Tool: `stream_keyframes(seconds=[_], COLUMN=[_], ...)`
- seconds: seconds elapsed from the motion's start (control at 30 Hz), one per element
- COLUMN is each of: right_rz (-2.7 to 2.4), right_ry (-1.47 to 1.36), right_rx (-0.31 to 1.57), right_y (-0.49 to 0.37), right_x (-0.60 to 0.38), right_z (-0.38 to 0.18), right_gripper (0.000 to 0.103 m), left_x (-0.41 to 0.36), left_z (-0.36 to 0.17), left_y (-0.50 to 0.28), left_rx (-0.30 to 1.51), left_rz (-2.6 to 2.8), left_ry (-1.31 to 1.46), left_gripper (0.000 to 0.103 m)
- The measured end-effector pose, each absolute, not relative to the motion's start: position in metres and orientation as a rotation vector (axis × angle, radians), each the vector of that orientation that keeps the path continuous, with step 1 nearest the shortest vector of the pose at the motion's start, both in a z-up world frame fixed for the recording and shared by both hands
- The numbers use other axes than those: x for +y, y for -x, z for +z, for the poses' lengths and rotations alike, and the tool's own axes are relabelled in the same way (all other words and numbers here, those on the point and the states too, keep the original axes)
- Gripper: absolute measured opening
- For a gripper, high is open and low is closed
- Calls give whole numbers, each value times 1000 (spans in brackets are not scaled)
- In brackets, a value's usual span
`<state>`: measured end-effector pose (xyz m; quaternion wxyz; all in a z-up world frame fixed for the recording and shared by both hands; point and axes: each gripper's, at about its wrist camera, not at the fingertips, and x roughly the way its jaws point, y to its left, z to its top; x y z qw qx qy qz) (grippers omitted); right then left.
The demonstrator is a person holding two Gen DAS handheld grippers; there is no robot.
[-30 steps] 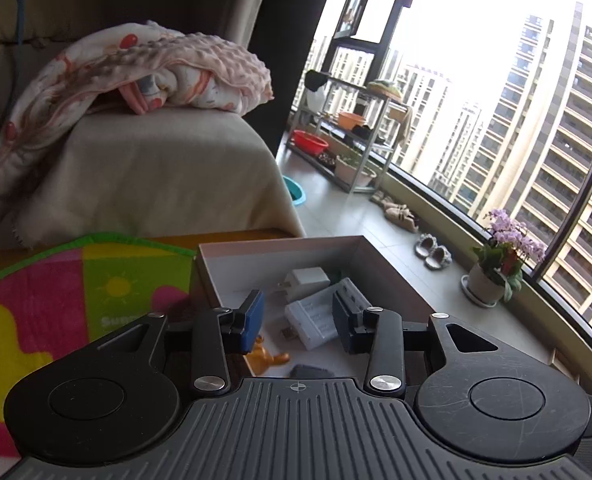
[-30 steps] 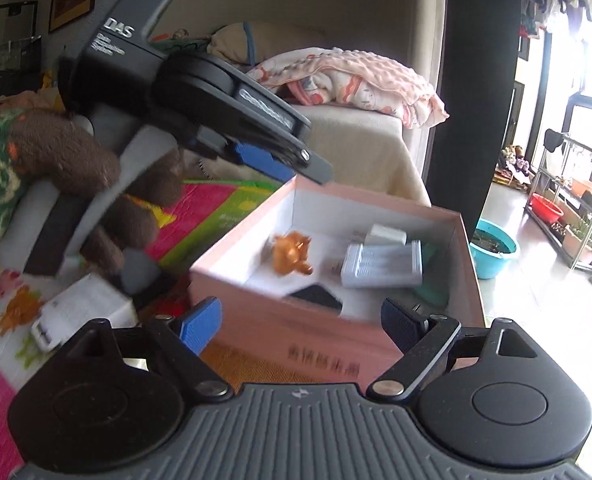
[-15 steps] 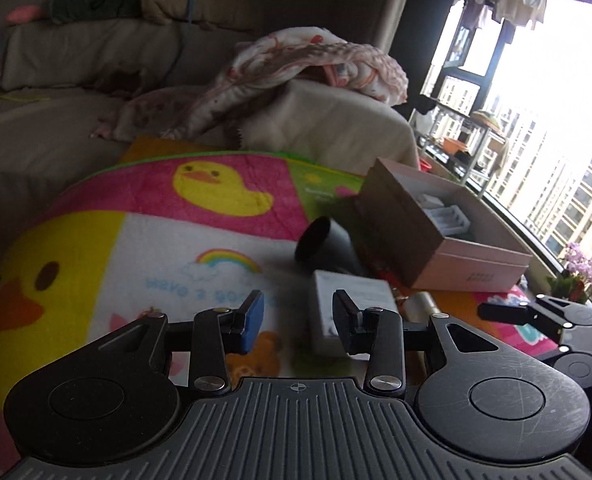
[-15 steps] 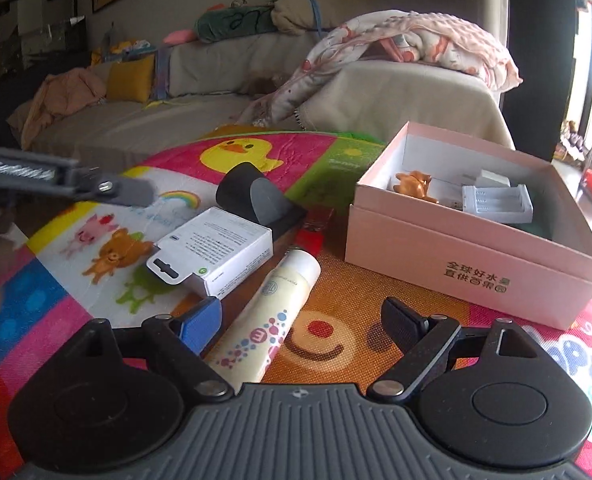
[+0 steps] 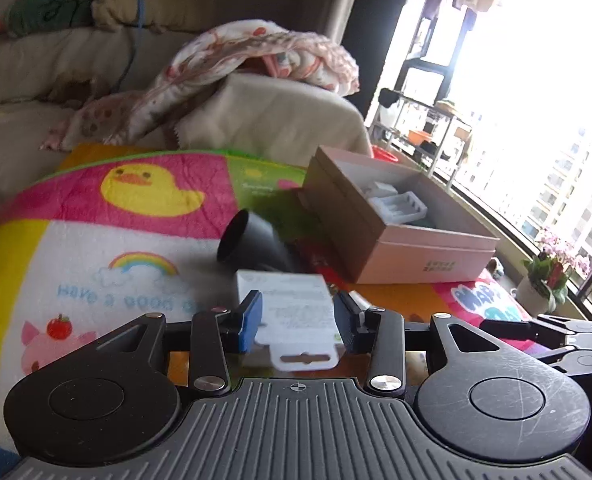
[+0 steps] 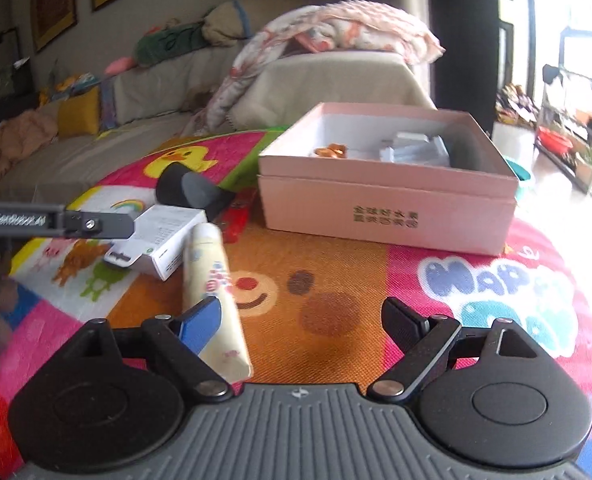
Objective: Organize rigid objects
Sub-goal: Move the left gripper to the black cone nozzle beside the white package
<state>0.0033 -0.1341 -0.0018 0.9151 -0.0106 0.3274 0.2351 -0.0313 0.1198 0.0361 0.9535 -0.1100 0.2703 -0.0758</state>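
Observation:
On the bright play mat, a small white carton (image 5: 292,300) lies between the fingers of my left gripper (image 5: 298,312). Its jaws are opening and the pads stand just off the carton's sides. In the right wrist view the carton (image 6: 164,236) sits under a left finger (image 6: 92,224). My right gripper (image 6: 302,320) is open and holds nothing. A cream tube (image 6: 210,280) lies by its blue pad. The open pink box (image 6: 384,208) holds an orange figurine (image 6: 330,151) and a white charger (image 6: 412,152).
A black nozzle (image 6: 188,194) and a red item (image 6: 238,216) lie between the carton and the pink box (image 5: 416,248). A sofa with a pink blanket (image 5: 264,56) stands behind the mat. A window with a shelf rack (image 5: 424,128) is on the right.
My left gripper swung away from above the pink box down to the mat, and the white carton now lies between its fingers. My right gripper sank closer to the mat beside the tube.

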Motion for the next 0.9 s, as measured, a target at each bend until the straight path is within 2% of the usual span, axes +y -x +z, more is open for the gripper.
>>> stream_keyframes(seconds=[0.13, 0.3, 0.5, 0.53, 0.6, 0.73, 0.9], right_rz=[467, 449, 458, 460, 458, 454, 438], right_ry=[-20, -29, -41, -45, -55, -73, -91], right_rx=[676, 658, 660, 663, 667, 671, 677], right_y=[-6, -3, -4, -5, -5, -7, -9], right_x=[-140, -143, -144, -144, -146, -148, -150], right_z=[-3, -1, -2, -2, -2, -3, -4], right_gripper=[88, 88, 88, 88, 88, 88, 88], left_x=[102, 84, 75, 74, 72, 78, 76], left_z=[50, 30, 14, 12, 11, 12, 17], left_y=[9, -46, -86, -87, -84, -64, -18], left_rx=[552, 691, 784, 784, 773, 766, 747], left_rz=[-255, -182, -135, -137, -137, -224, -320], left_ry=[251, 226, 162, 153, 127, 180, 173], left_gripper=[43, 37, 36, 36, 28, 21, 18])
